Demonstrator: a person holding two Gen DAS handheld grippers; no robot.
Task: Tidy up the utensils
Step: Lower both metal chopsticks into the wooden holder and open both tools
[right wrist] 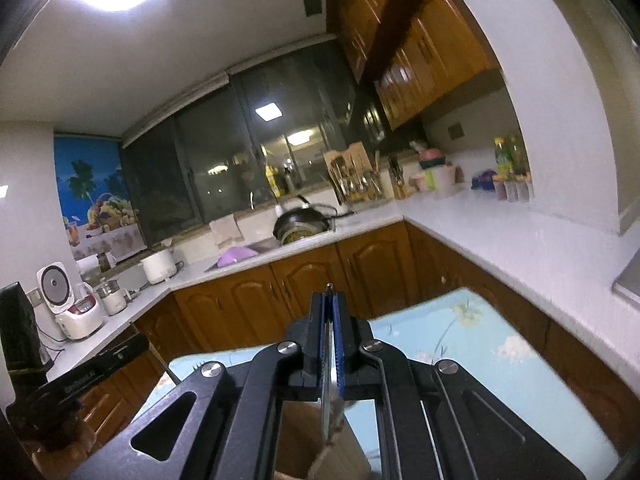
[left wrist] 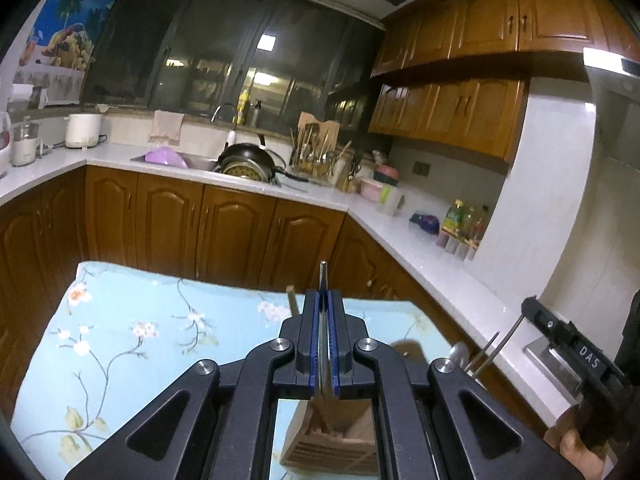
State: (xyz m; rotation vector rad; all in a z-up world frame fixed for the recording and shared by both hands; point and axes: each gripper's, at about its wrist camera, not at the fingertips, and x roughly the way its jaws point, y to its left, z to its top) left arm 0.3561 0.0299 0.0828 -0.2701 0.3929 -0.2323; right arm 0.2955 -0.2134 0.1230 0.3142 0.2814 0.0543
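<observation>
My left gripper (left wrist: 323, 296) is shut on a thin metal utensil (left wrist: 323, 276); its handle tip sticks up past the fingertips and its lower end hangs over a wooden utensil holder (left wrist: 332, 440) on the table with the light blue floral cloth (left wrist: 132, 340). My right gripper (right wrist: 329, 298) is shut on a flat metal utensil (right wrist: 329, 392) whose lower end points down over a wooden holder (right wrist: 304, 440). The right gripper also shows at the right edge of the left wrist view (left wrist: 572, 344), with thin metal utensil shafts (left wrist: 496, 348) beside it.
Brown cabinets and a white L-shaped counter (left wrist: 304, 194) run behind the table. A sink with a black pan (left wrist: 248, 158), a utensil rack (left wrist: 316, 156), bottles (left wrist: 460, 220) and rice cookers (right wrist: 76, 304) stand on it.
</observation>
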